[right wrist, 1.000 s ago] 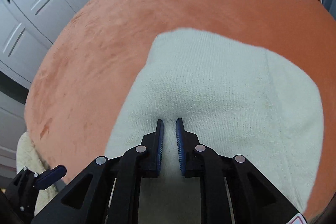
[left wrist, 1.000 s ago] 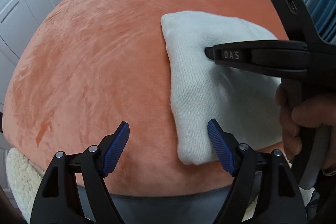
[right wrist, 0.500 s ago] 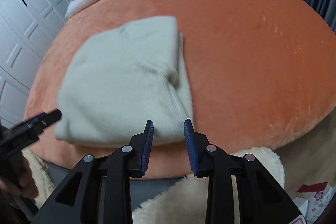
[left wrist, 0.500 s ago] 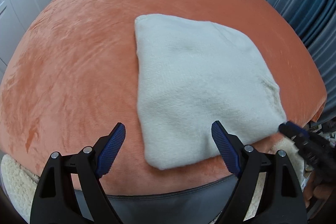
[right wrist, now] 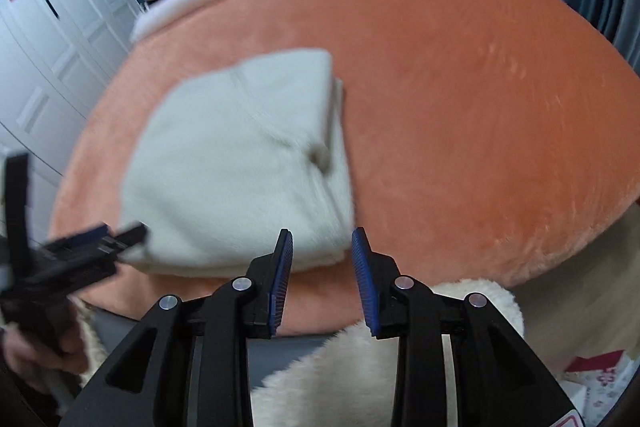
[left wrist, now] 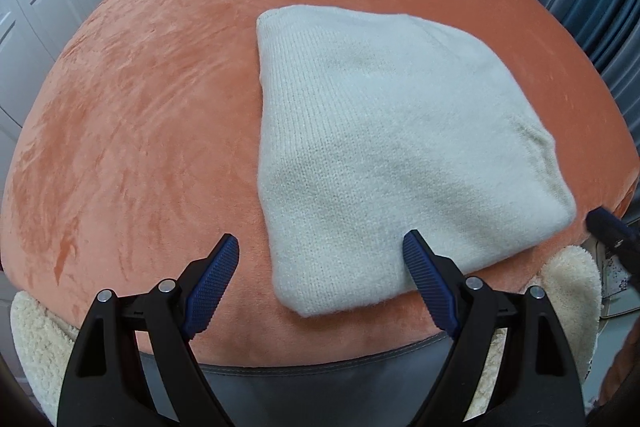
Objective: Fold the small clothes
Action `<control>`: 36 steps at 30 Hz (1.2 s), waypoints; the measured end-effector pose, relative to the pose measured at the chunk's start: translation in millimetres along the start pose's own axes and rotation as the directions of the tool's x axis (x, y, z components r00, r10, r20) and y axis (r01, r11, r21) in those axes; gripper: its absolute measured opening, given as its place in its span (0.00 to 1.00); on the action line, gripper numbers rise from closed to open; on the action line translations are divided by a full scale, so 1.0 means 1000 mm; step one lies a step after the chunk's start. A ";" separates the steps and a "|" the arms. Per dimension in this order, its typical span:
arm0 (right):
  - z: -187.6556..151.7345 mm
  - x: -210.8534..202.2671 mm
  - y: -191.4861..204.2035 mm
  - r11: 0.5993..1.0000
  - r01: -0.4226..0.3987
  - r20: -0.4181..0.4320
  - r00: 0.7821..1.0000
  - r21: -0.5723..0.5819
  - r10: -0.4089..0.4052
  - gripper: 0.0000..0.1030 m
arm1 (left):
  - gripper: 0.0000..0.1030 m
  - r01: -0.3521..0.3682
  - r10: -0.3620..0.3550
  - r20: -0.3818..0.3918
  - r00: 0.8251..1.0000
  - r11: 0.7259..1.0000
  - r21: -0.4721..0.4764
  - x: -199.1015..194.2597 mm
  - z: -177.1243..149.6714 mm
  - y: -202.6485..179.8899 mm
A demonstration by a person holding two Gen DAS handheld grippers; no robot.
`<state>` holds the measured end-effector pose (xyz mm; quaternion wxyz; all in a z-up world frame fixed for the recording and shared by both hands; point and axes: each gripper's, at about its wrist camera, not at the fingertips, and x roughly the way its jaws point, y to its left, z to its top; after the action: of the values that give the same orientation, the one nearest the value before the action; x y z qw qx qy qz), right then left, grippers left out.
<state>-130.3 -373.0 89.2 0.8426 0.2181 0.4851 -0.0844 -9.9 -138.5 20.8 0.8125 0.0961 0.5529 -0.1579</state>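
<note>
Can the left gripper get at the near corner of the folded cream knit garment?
Probably yes: the left gripper is open over that corner of the garment, nothing lying between.

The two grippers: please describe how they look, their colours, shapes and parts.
The left gripper and the right gripper look alike: a black plastic frame with triangular cut-outs and silver round pivot pins. Each has two fingers faced with dark blue ribbed pads. No cables or sleeves are visible.

Black plastic left gripper (left wrist: 320,267) and right gripper (right wrist: 322,259): blue ribbed finger pads, silver pivot screws, triangular cut-outs.
</note>
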 end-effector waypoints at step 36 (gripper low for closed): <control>0.053 0.166 0.019 0.911 -0.316 -0.081 0.934 0.266 0.348 0.63 | 0.87 0.347 -0.393 -0.063 0.918 0.868 -0.356 0.085 0.081 0.038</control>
<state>2.9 -368.6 -24.0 0.7783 0.4061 0.4787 0.0141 102.8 -142.7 -28.5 0.7326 -0.1420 0.6326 -0.2070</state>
